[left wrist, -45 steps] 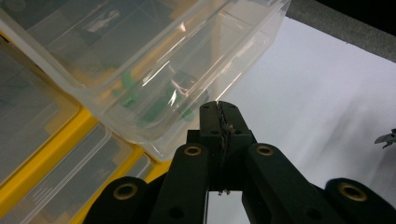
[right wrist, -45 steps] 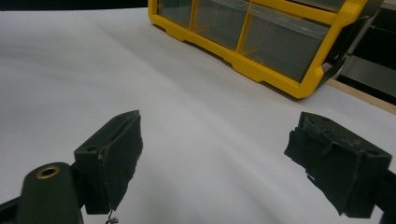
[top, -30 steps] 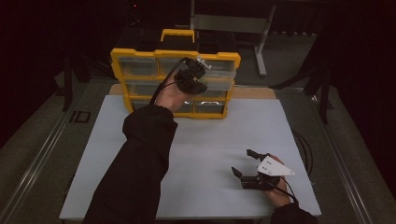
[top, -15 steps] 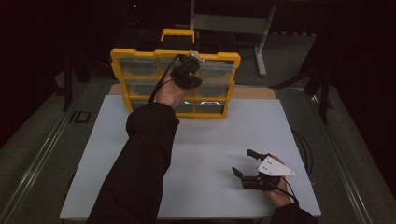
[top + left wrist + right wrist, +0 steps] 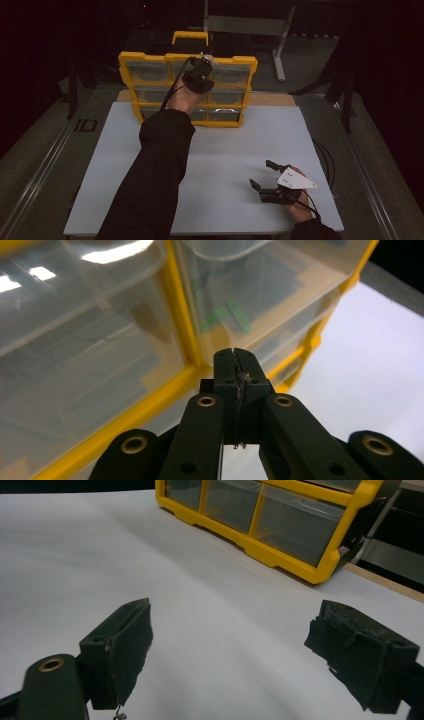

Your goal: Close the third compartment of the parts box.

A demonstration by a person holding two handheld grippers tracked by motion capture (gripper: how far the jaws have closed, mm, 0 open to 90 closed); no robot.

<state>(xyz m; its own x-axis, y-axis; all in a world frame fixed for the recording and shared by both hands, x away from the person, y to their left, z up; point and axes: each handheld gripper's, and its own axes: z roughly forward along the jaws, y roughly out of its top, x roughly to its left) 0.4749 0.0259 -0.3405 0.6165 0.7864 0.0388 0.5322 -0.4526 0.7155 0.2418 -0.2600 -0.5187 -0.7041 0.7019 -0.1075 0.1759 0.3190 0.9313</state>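
Now my left gripper (image 5: 199, 75) is up against the front of the yellow drawer cabinet (image 5: 128, 75), which stands upright at the far edge of the white table (image 5: 225, 150). Its jaws are pressed together with nothing between them, their tips just in front of the yellow divider (image 5: 182, 315) between two clear drawers (image 5: 75, 340). Something green (image 5: 227, 315) shows dimly inside the nearer drawer, though I cannot tell what it is. My right gripper (image 5: 265, 177) rests low near the table's near right corner, well apart from the cabinet, jaws spread wide and empty.
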